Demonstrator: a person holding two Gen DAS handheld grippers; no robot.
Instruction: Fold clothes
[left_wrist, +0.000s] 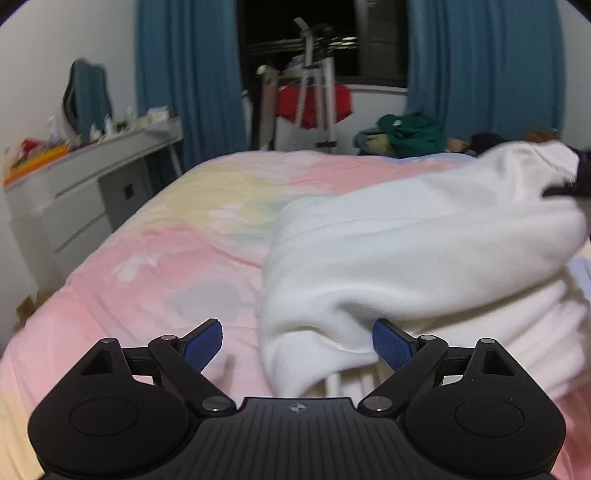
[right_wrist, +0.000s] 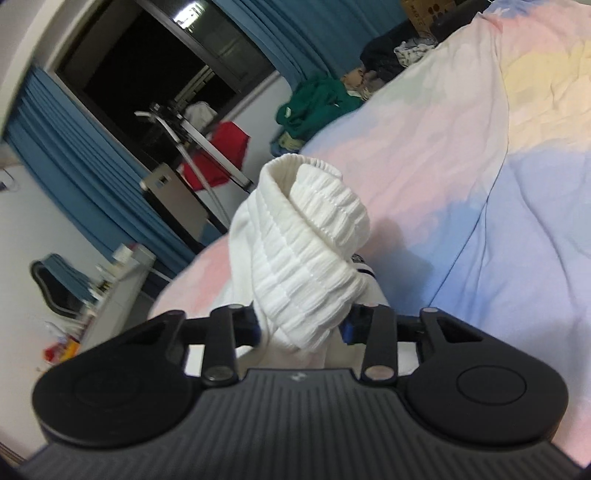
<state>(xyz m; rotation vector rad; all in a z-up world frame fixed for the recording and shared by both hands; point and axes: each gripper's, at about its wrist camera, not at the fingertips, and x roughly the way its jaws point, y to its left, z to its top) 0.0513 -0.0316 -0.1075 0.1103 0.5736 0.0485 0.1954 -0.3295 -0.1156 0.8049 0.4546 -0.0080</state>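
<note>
A white garment (left_wrist: 406, 251) lies partly lifted on the pastel bedspread (left_wrist: 166, 258). My left gripper (left_wrist: 297, 341) is open, its blue pads (left_wrist: 205, 341) spread on either side of a hanging fold of the white cloth. My right gripper (right_wrist: 303, 326) is shut on the garment's ribbed elastic band (right_wrist: 306, 243) and holds it above the bed (right_wrist: 498, 184). In the left wrist view the right gripper (left_wrist: 569, 184) shows at the far right edge, holding the lifted end.
A grey dresser (left_wrist: 85, 192) with clutter stands left of the bed. A drying rack with red cloth (left_wrist: 314, 103) stands by the dark window and blue curtains (left_wrist: 184, 81). A green clothes pile (left_wrist: 410, 134) lies at the bed's far side.
</note>
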